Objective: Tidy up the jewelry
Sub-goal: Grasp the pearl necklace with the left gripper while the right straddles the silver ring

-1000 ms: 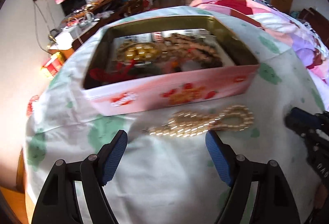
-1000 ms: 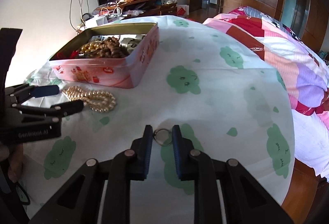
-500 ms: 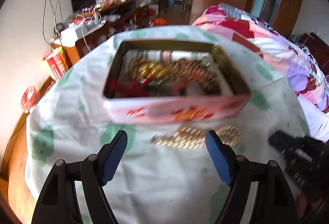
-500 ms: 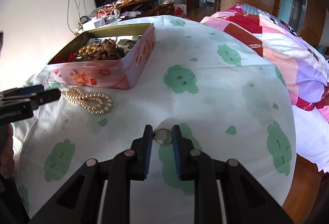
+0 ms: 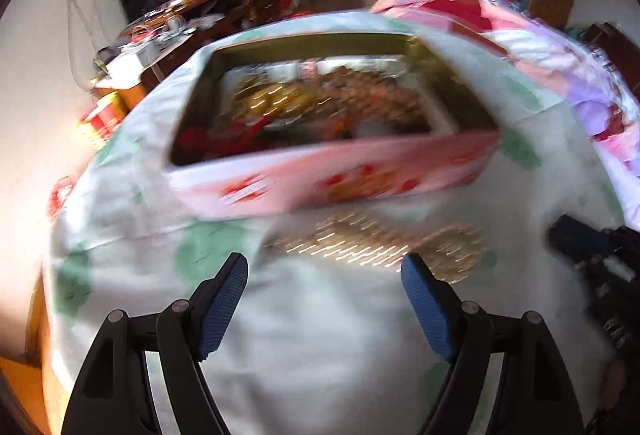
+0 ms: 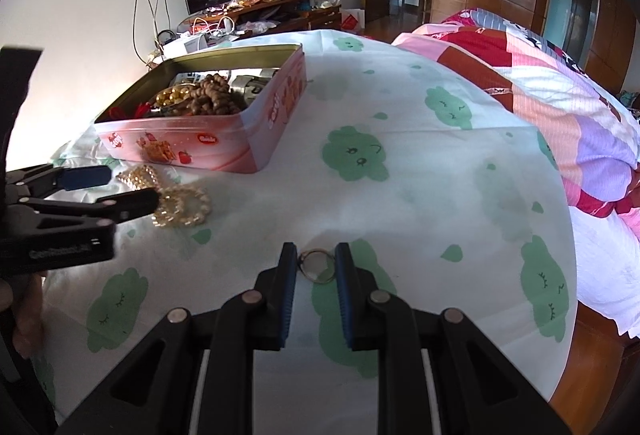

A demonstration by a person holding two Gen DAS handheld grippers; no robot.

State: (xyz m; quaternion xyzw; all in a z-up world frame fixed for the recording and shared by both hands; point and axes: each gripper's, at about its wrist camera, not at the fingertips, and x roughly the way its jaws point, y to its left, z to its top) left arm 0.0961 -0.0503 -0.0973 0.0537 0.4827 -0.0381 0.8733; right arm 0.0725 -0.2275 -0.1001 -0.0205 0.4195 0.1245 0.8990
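A pink tin (image 5: pixel 332 179) (image 6: pixel 224 151) stands open on the table and holds several bead strings. A pearl necklace (image 5: pixel 380 243) (image 6: pixel 180 201) lies on the cloth in front of it. My left gripper (image 5: pixel 324 275) (image 6: pixel 116 191) is open, just short of the necklace, fingers on either side of it. My right gripper (image 6: pixel 316 267) is shut on a small metal ring (image 6: pixel 317 267), held just above the cloth. The left wrist view is blurred by motion.
The table has a white cloth with green prints (image 6: pixel 400 195). A bed with a pink and red quilt (image 6: pixel 540 95) lies to the right. A cluttered sideboard (image 6: pixel 248 11) stands behind the table. The table edge (image 6: pixel 568 355) drops off at right.
My left gripper drew back from the necklace, then moved forward to it again, still open. The right gripper has stayed in place, shut on the ring.
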